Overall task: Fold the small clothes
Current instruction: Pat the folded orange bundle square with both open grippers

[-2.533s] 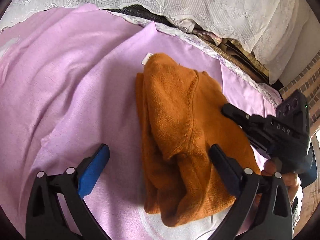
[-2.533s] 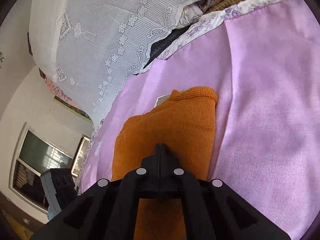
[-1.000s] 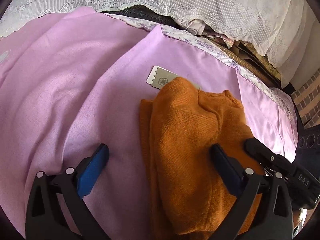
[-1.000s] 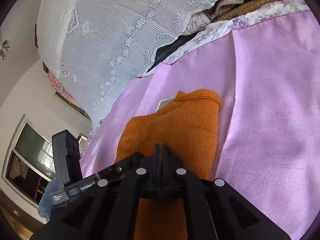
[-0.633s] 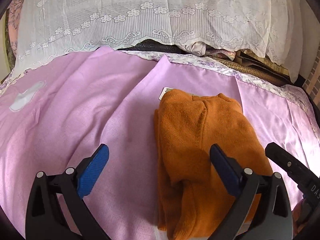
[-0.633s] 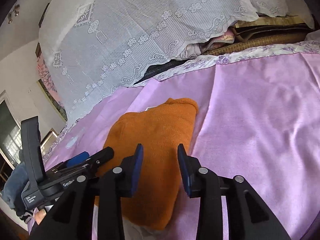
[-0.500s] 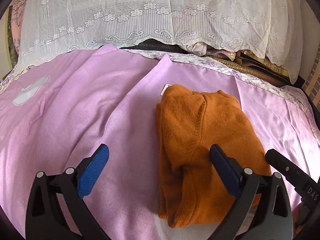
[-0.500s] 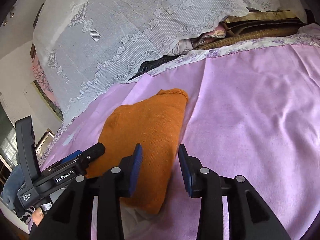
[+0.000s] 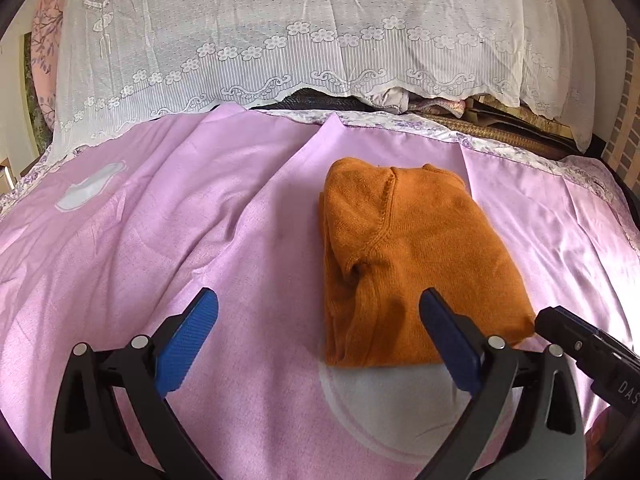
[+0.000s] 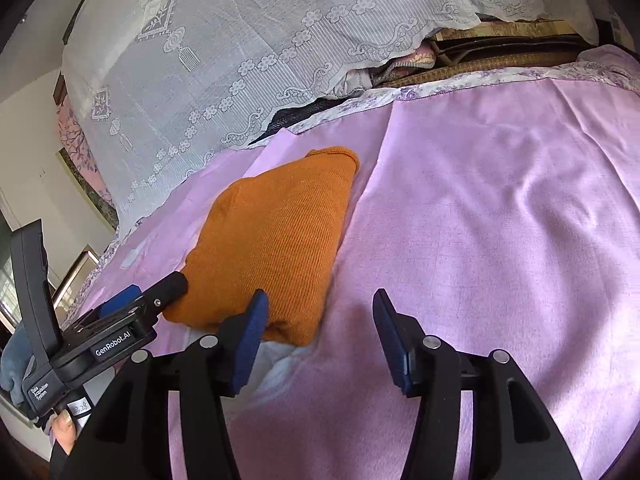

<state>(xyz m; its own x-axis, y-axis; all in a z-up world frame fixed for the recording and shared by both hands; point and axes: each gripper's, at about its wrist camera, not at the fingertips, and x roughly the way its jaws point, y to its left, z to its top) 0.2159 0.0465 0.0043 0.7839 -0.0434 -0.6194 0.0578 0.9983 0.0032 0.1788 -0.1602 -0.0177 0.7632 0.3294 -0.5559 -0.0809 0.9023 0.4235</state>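
Note:
A folded orange knit garment lies flat on the pink bedsheet. It also shows in the right wrist view. My left gripper is open and empty, just in front of the garment's near edge, its right finger over the garment's near corner. My right gripper is open and empty, just off the garment's near right corner. The right gripper's tip shows in the left wrist view. The left gripper shows in the right wrist view.
A white lace cover drapes over piled bedding at the head of the bed. A white print patch marks the sheet just before the garment. The sheet's floral border runs along the far edge.
My right gripper opened and let go of the orange garment, which now lies folded on the sheet. Both grippers have drawn back from it.

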